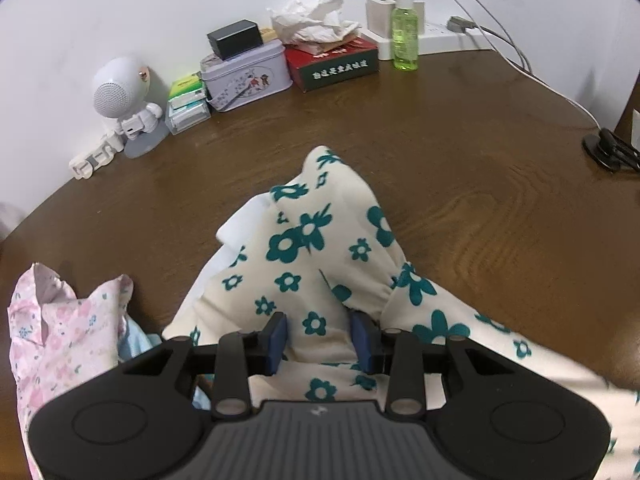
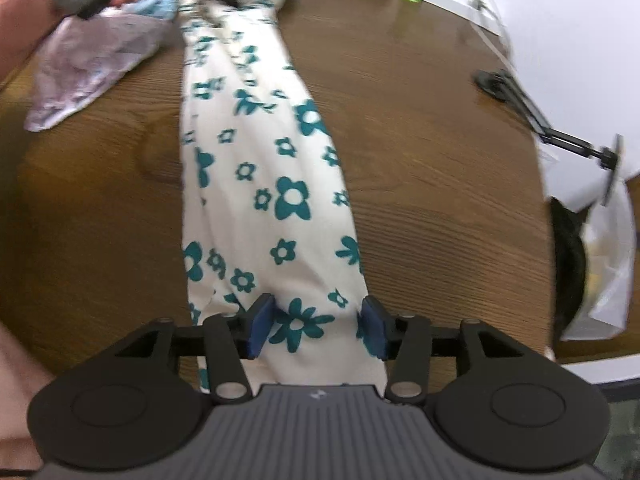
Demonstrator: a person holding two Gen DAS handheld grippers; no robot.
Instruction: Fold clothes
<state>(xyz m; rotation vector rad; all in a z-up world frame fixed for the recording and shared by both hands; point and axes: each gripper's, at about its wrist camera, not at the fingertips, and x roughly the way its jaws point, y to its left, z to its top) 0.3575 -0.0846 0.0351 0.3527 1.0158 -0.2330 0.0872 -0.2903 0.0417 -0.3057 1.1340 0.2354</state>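
Floral garment (image 2: pixel 260 168) stretched along tabletop (image 2: pixel 420 140); left gripper (image 1: pixel 320 338) and right gripper (image 2: pixel 318 326) each straddle its ends, pads apart, cloth between, not pinched

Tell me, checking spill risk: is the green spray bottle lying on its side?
No, the green spray bottle stands upright near the white wall.

— Where do the trousers (image 2: pixel 264 168) lie?
— Stretched lengthwise along the middle of the table (image 2: pixel 420 128), one end between each gripper's fingers.
— And beside them?
— A shirt (image 1: pixel 60 332) to their left. Behind, along the wall, a speaker (image 1: pixel 120 96), tin (image 1: pixel 248 78), box (image 1: pixel 336 64) and bottle (image 1: pixel 405 28).
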